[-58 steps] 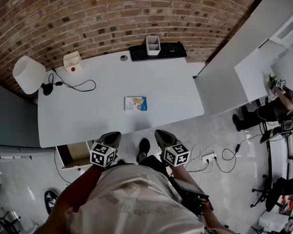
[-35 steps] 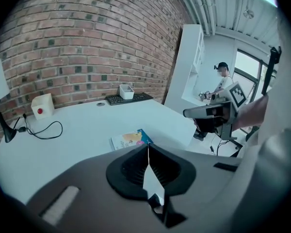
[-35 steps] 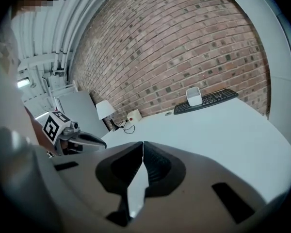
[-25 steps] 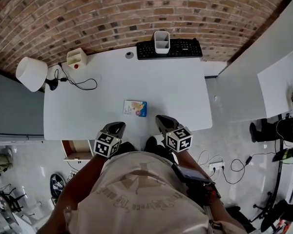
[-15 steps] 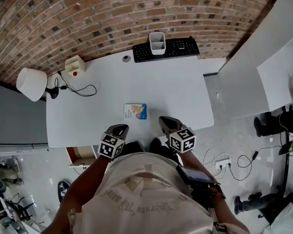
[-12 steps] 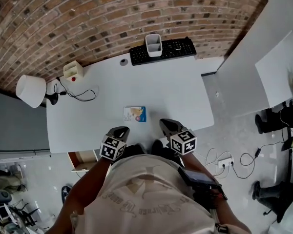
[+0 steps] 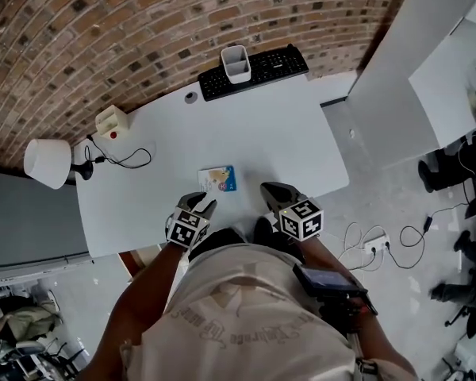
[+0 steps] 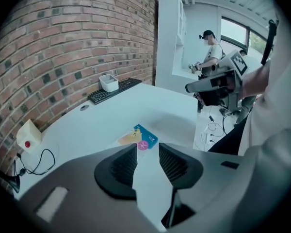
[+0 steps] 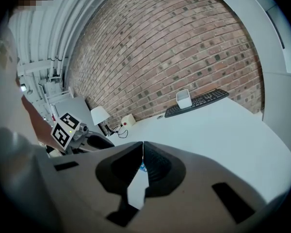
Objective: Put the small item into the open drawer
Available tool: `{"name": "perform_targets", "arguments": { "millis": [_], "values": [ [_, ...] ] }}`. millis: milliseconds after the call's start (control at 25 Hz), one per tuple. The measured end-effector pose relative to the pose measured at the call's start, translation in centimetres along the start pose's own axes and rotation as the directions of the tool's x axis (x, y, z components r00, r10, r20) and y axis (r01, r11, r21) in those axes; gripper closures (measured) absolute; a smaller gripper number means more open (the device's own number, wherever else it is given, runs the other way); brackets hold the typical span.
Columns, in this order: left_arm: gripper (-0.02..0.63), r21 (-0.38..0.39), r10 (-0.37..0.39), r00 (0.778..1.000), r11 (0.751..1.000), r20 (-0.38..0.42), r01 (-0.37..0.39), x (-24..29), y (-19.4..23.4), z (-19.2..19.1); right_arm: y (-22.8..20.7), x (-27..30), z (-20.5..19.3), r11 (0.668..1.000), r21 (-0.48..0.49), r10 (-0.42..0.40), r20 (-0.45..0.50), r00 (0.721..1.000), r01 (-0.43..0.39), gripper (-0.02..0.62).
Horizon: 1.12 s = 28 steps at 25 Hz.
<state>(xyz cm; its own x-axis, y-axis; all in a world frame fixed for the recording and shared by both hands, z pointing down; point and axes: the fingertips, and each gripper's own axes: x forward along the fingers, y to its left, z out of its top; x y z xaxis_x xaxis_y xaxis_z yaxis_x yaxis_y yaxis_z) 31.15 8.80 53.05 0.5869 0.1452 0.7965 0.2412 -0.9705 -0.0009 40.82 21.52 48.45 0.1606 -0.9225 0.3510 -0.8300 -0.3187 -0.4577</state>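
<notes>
small item [image 7: 218, 179] lies flat on the white desk [image 7: 270, 125] in the head view, near the front edge: a thin card, pale on its left part and blue on its right. the left gripper [image 7: 204, 204] reaches over the desk's edge just short of it, and the right gripper [image 7: 267, 189] sits beside that one, apart from the card. against a second ago, we find the left gripper further forward and nearer the card, while the card lies where it lay.

in the left gripper view we see the card just past the jaw tips, with a yellowish picture and a round pink mark on it. the jaws stand partly apart and are opening, with only bare desk between them and no touch on the card. a second ago they were closed.

in the right gripper view the jaws meet at their tips and grip nothing. we catch a speck of the card's blue through the gap behind them.
</notes>
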Motion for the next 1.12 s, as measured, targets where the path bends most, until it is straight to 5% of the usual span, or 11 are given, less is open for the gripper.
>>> {"name": "perform_targets", "arguments": {
  "millis": [480,1120],
  "values": [
    [0.330,0.155,-0.067,0.988,0.984,-0.137,0.088,3.5,0.7,0.6,-0.9,-1.3,-1.3,0.998,0.039,-0.044,-0.005,0.999,0.044,0.589],
    [0.262,0.401,-0.078,0.937,0.890,-0.340,0.219,6.9,2.5,-1.4,-2.1,-2.3,-2.1,0.992,0.072,-0.101,-0.010,0.995,0.101,0.589]
  ]
}}
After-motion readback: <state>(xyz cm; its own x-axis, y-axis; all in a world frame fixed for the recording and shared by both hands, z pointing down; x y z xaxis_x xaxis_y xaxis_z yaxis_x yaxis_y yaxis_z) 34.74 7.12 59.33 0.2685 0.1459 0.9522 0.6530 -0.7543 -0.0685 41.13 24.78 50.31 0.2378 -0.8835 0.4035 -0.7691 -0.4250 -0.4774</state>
